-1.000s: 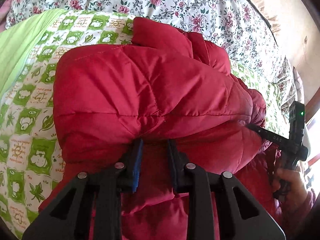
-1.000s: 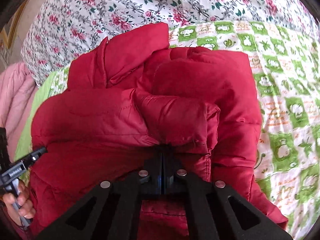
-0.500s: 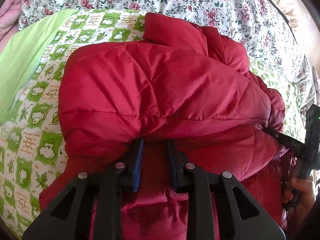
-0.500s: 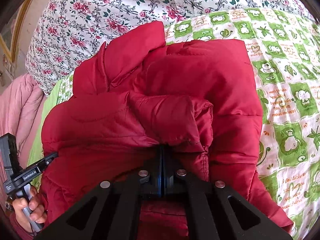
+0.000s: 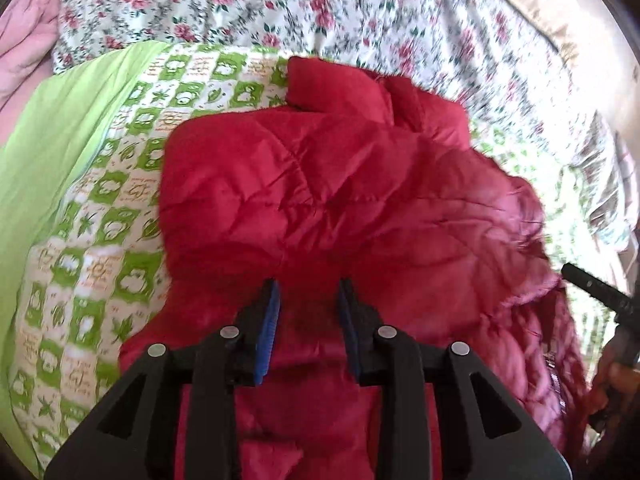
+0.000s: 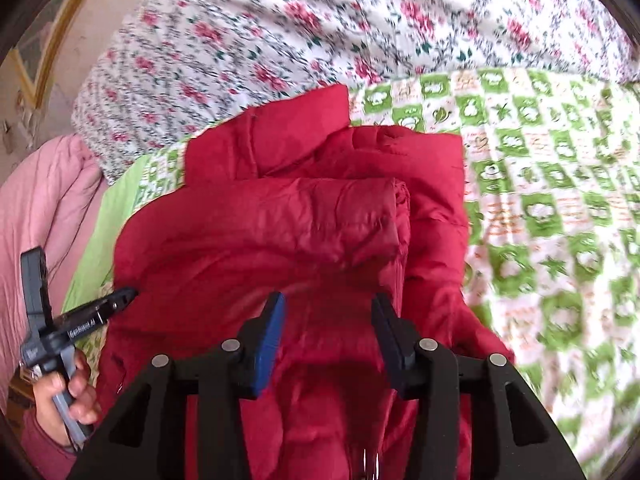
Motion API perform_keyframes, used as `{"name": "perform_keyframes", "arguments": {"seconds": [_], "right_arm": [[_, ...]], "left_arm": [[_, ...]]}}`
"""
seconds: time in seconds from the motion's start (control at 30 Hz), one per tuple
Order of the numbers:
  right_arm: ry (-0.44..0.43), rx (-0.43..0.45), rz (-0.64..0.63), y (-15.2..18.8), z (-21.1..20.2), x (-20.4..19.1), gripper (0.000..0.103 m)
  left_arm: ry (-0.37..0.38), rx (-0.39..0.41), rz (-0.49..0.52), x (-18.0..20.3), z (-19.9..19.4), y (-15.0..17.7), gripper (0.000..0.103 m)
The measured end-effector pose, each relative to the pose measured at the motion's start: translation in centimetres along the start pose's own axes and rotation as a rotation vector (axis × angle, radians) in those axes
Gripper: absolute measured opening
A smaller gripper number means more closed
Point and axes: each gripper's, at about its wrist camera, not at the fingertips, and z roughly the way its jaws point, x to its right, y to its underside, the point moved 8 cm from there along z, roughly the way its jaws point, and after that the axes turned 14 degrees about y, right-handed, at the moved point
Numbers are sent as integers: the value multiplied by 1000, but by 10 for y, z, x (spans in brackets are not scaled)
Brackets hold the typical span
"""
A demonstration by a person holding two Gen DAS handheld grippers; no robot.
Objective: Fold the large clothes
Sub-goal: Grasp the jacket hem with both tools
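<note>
A red padded jacket (image 5: 340, 200) lies folded on a green-and-white patterned quilt (image 5: 100, 240). In the left wrist view my left gripper (image 5: 308, 300) is open, its blue-padded fingers just above the jacket's near fold, holding nothing. In the right wrist view the jacket (image 6: 300, 232) lies with a sleeve folded across it. My right gripper (image 6: 328, 312) is open over the near part of the jacket, fingers apart. The left gripper (image 6: 124, 294) also shows at the left edge of the right wrist view, hand on its handle.
A floral sheet (image 6: 320, 20) covers the bed beyond the quilt. A pink quilted cover (image 6: 36, 208) lies at the left. A plain light green cloth (image 5: 60, 120) lies left of the patterned quilt. The other gripper's tip (image 5: 592, 284) is at the jacket's right edge.
My right gripper was shut on the jacket's folded sleeve and has opened and let it go. My left gripper has opened wider. Both have drawn back a little; the frames are motion blurred.
</note>
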Motion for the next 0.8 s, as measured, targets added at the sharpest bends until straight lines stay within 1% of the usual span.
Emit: {"name": "perform_keyframes", "arguments": {"seconds": [0.1,0.27,0.33,0.4,0.47,0.53,0.6,0.7,0.8], "right_arm": [[-8,3,-2,17,-24,1,47],[-3,-6,-17,43,-58,5,50],[0,-4,-23,53,-73,11,54],[6,0,-22,65,-89,19,62],[3,2,-26,77,-104,26,67],[17,-1,-32,87,-113,33,68],[24,-11,-29,98,-120,42,72],[57,-53,-6,119,-122,56,74],[83,-90,0,138,-121,63,76]], "left_arm": [[27,17,-23,-1,-27,14,28],[19,20,-27,-3,-70,47,33],[6,14,-24,-5,-87,64,39],[2,10,-26,-8,-101,77,45],[0,11,-30,-12,-115,91,49],[0,2,-36,-18,-124,104,53],[-2,-12,-40,-23,-129,117,53],[-9,-36,-62,-32,-134,139,54],[-11,-72,-83,-40,-134,160,58]]}}
